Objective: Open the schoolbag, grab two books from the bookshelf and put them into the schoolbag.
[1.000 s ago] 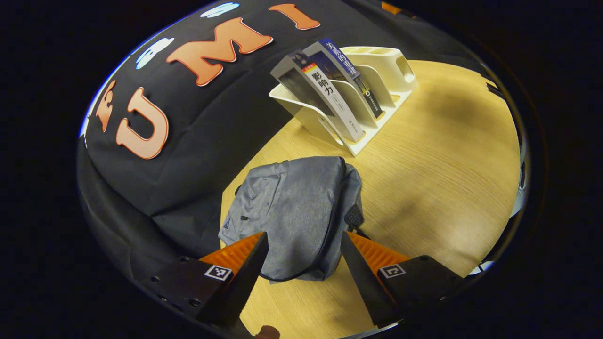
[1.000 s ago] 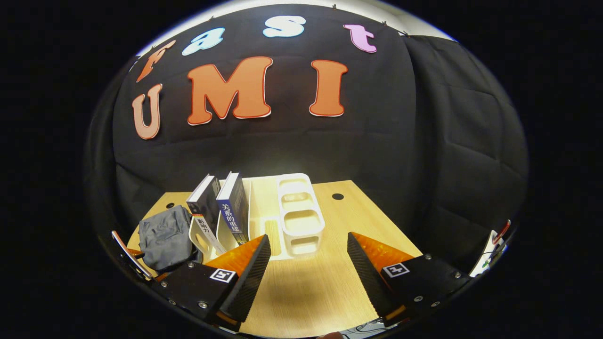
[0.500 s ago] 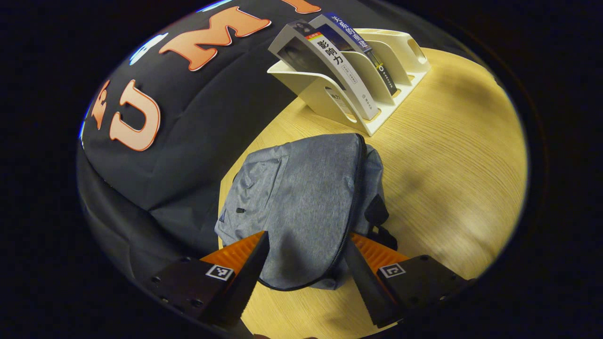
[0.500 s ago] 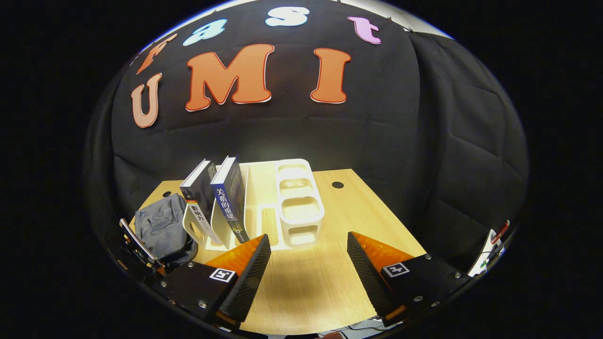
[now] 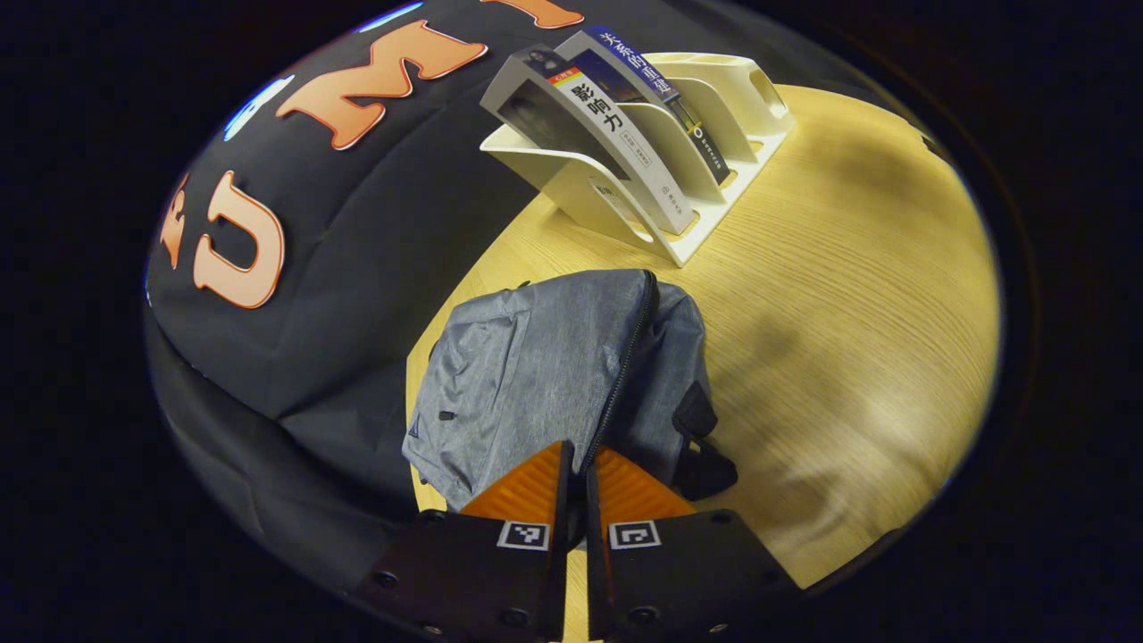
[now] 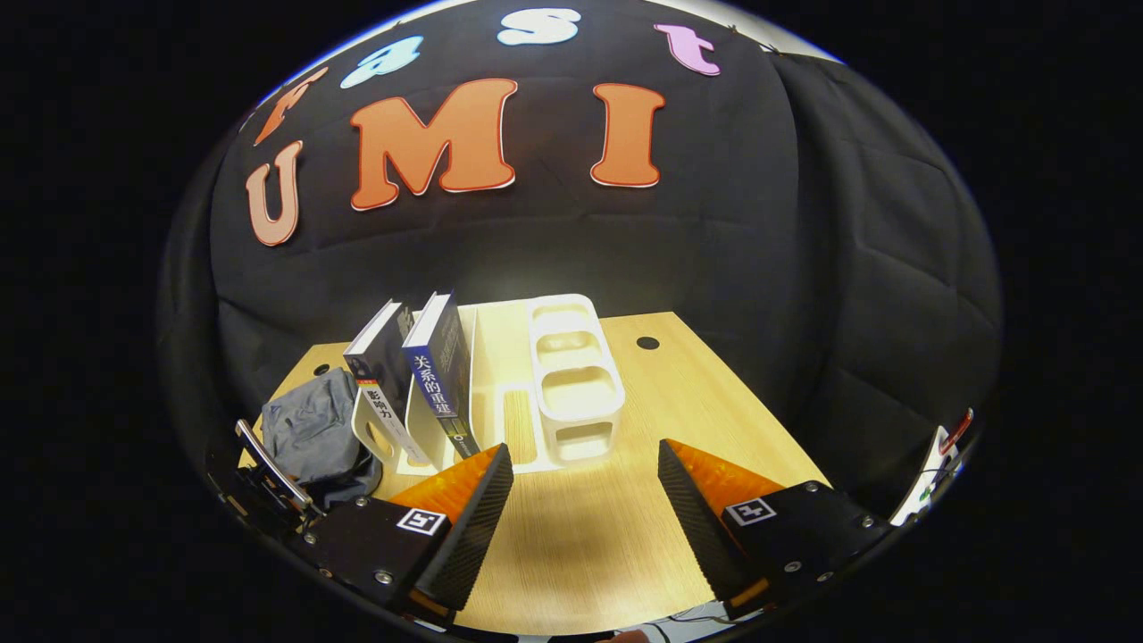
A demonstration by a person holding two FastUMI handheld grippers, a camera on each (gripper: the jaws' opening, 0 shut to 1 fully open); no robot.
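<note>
Left gripper view shows the change: half a second ago the jaws of the left gripper (image 5: 577, 464) stood wide apart over the schoolbag (image 5: 545, 375); now they are almost closed at its near end, right on the dark zipper line (image 5: 621, 375). I judge they pinch the zipper pull, but the pull itself is hidden, so I cannot tell. This would mean the opening step begins. The schoolbag lies flat on the surface (image 5: 848, 313), zipper still closed, just in front of the bookshelf (image 5: 688, 170). Two books (image 5: 616, 125) lean in the bookshelf's slots. In the right gripper view, the right gripper (image 6: 585, 482) hovers before the bookshelf with jaws wide open and empty.
</note>
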